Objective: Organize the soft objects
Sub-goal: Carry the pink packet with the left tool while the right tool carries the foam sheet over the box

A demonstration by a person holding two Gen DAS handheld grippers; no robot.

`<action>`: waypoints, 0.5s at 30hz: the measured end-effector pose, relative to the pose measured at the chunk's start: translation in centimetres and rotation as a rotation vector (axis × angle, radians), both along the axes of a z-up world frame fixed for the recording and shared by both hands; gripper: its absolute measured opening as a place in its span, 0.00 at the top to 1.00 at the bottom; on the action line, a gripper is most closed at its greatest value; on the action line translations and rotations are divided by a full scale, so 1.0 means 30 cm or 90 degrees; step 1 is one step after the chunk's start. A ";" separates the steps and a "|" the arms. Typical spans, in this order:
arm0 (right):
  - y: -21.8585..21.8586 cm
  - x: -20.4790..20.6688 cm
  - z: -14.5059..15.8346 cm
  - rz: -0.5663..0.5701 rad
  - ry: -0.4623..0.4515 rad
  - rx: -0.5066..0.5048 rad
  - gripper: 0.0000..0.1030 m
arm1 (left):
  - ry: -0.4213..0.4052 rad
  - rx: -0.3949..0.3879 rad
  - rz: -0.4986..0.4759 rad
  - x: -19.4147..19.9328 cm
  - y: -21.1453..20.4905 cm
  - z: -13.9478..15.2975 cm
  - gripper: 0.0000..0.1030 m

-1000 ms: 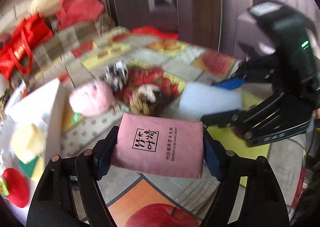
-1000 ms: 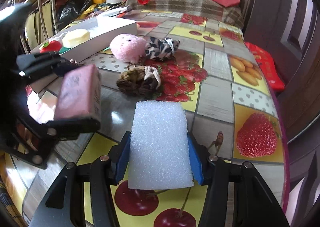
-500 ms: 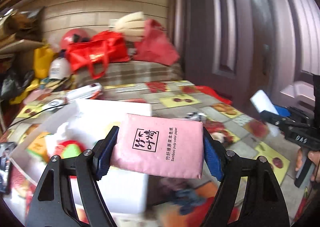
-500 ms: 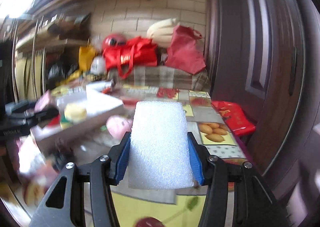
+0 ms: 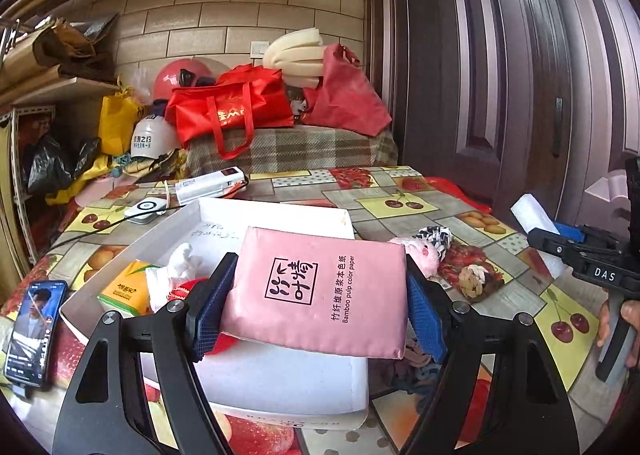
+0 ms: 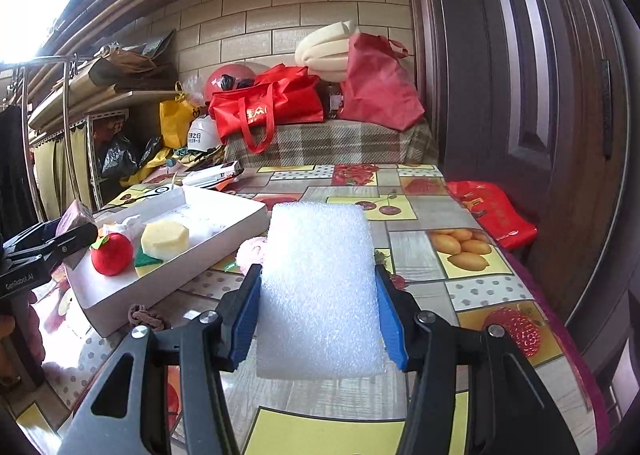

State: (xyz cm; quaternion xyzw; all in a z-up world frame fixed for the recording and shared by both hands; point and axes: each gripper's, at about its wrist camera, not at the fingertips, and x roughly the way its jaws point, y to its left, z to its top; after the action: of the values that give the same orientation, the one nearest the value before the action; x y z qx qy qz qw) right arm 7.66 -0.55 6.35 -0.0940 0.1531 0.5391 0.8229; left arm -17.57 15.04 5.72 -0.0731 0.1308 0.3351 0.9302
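Over the white box point(image 5: 280, 383), the left gripper point(image 5: 316, 295) clamps a pink tissue pack point(image 5: 316, 287); the right gripper point(image 6: 316, 307) pinches a foam block point(image 6: 318, 287) above the table. Releasing the pack early could drop it outside the box.

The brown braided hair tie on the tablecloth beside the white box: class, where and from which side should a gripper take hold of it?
Judging by its pose, come from above. The brown braided hair tie lies flat and limp on the tablecloth, close to the white box wall. Pinch across the bunched loop's middle, fingers parallel to that wall so neither hits it.
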 end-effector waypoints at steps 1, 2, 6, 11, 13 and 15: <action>0.002 -0.001 -0.001 0.000 0.001 -0.001 0.48 | -0.001 -0.002 0.000 0.000 -0.002 0.001 0.24; 0.003 -0.001 -0.005 0.000 0.003 -0.003 0.48 | -0.002 -0.003 0.000 0.000 -0.002 0.001 0.24; 0.012 0.002 -0.007 0.004 0.006 -0.008 0.48 | -0.004 -0.005 0.000 0.006 -0.001 -0.001 0.24; 0.025 -0.001 -0.011 0.008 0.010 -0.014 0.48 | -0.003 -0.007 0.001 0.007 -0.001 -0.002 0.24; 0.031 0.001 -0.013 0.010 0.015 -0.015 0.48 | -0.003 -0.010 0.001 0.006 0.005 -0.004 0.24; 0.042 0.004 -0.016 0.011 0.020 -0.016 0.48 | -0.002 -0.014 0.001 0.005 0.009 -0.006 0.24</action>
State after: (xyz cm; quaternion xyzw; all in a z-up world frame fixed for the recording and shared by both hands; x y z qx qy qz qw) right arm 7.78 0.72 5.87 -0.0976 0.1719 0.5456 0.8144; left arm -17.42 15.30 5.53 -0.0839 0.1330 0.3342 0.9293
